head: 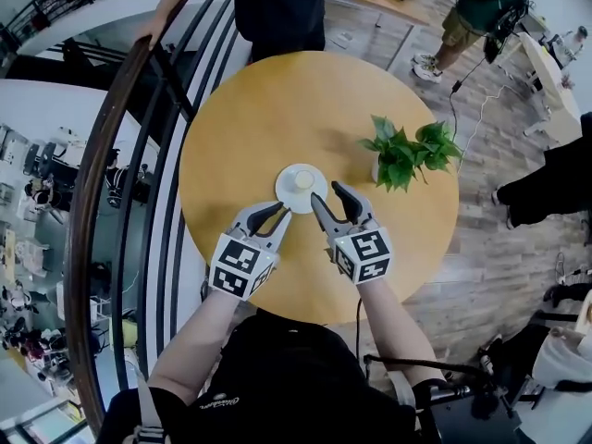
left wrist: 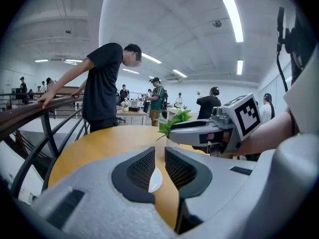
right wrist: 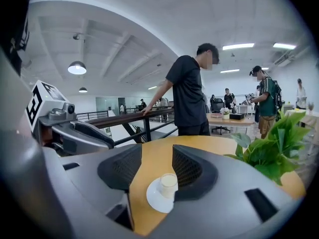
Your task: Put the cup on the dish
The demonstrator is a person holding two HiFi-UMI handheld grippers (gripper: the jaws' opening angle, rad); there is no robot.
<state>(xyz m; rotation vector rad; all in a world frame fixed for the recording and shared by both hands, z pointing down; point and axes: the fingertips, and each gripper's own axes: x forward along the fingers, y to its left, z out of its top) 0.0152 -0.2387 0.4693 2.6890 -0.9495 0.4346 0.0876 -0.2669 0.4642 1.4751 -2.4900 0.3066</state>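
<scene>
A small cream cup (head: 303, 180) stands on a white dish (head: 289, 191) near the middle of the round wooden table (head: 277, 109). Both grippers hover just short of the dish on my side. My left gripper (head: 280, 213) has only a narrow gap between its jaws, with nothing in it; a sliver of the dish (left wrist: 155, 179) shows through that gap. My right gripper (head: 328, 195) is open, its pads apart and empty. In the right gripper view the cup (right wrist: 168, 184) sits on the dish (right wrist: 158, 198) below and ahead of the right gripper (right wrist: 157, 158), untouched.
A potted green plant (head: 402, 155) stands on the table right of the dish, close to my right gripper. A dark curved railing (head: 111, 202) runs along the table's left. A person in black (head: 277, 7) stands at the far edge; others stand further off.
</scene>
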